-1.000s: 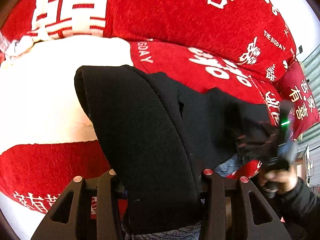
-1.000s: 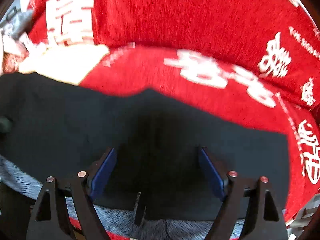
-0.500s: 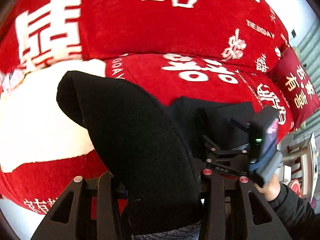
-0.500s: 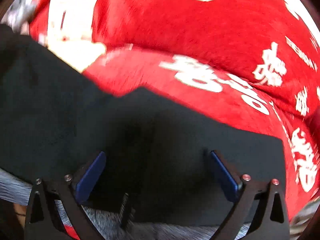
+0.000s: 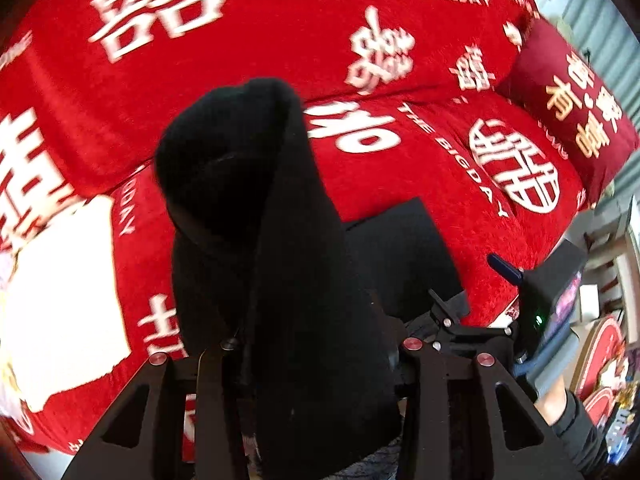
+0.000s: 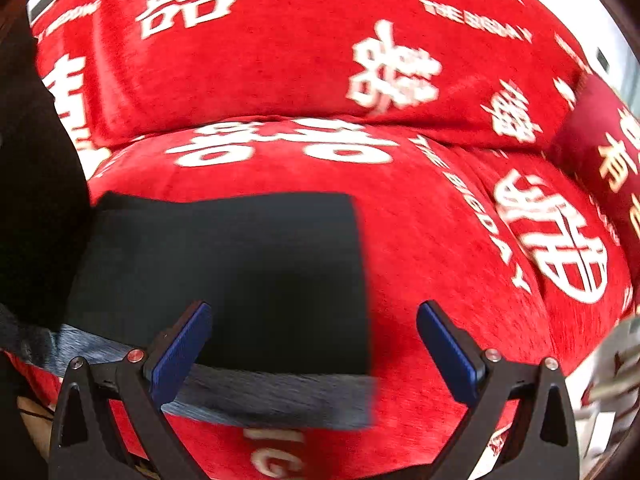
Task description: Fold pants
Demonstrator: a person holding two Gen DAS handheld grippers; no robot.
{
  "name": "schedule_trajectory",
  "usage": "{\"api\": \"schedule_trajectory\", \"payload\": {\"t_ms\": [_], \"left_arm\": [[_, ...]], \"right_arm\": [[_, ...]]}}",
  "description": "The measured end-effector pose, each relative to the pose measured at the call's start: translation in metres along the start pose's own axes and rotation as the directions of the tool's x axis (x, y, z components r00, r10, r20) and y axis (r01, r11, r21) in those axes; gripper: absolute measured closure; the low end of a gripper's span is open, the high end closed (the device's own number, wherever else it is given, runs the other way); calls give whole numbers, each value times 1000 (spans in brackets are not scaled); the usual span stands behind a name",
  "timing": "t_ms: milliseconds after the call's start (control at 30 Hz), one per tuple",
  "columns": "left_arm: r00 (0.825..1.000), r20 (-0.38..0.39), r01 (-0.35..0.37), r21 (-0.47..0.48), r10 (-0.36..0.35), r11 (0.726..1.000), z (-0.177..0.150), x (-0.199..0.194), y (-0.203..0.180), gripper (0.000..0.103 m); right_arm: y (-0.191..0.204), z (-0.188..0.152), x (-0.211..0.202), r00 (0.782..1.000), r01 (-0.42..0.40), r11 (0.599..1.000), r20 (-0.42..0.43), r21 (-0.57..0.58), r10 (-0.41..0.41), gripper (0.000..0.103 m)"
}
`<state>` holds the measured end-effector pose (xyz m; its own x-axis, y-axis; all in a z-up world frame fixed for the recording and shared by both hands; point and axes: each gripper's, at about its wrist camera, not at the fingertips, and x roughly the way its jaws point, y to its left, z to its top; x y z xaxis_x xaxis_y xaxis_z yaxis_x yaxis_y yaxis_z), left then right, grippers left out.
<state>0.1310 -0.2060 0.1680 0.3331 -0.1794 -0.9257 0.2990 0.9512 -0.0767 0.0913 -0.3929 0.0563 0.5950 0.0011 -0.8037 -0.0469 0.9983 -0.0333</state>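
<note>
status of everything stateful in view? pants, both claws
black pants: partly folded; one end flat on the red sofa cover, the other lifted.
left claw: shut on the lifted fold, jaws just closed tighter.
right claw: open, empty, above the flat part.

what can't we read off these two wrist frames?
- Left wrist: left gripper fingers' pads, buried under the bunched black pants.
- Left wrist: right gripper, partly behind the pants; only one blue pad shows.
- Right wrist: pants' left end, cut off by the frame edge; sofa cover print motion-blurred.
</note>
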Motion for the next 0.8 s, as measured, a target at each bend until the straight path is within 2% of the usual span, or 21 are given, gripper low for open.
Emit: {"api": "schedule_trajectory", "payload": {"t_ms": [167,300,333,367,400,433,500,633,700,733,800], "left_arm": [[993,-103,-57,61,63,997,28,64,-60,70],[974,-179,-123,106,141,987,30,124,-91,70],[967,-190,-148,134,172,980,28,137,-98,66],[966,-195,-145,146,172,979,26,143,-101,58],[970,-202,-110,143,138,984,25,146,-104,39],[974,-206,-68,138,96,988,24,145,-108,26],[978,-202,-24,137,51,990,26,135,-114,23],[991,-129,51,158,-31,986,32,89,-115,22],[994,-88,80,146,-68,986,31,67,-104,22],[995,-63,86,133,-78,987,28,56,-94,22],[996,-23,87,84,-86,993,19,48,-70,14]], "right_arm": [[-36,-13,4,999,-34,995,-9,97,35,1],[-50,-26,6,996,-88,988,-10,131,90,1],[-51,-29,5,994,-107,985,-6,132,109,1],[-52,-32,2,990,-138,982,5,131,139,1],[-54,-35,0,986,-165,978,18,128,164,1],[-55,-37,-5,978,-207,971,42,122,203,1],[-57,-41,-12,952,-302,948,82,103,294,1],[-60,-46,-11,861,-506,857,123,94,494,1],[-61,-45,-10,826,-561,820,137,111,547,1],[-61,-43,-11,797,-600,791,158,114,582,1],[-59,-39,-10,767,-639,761,179,114,617,1]]}}
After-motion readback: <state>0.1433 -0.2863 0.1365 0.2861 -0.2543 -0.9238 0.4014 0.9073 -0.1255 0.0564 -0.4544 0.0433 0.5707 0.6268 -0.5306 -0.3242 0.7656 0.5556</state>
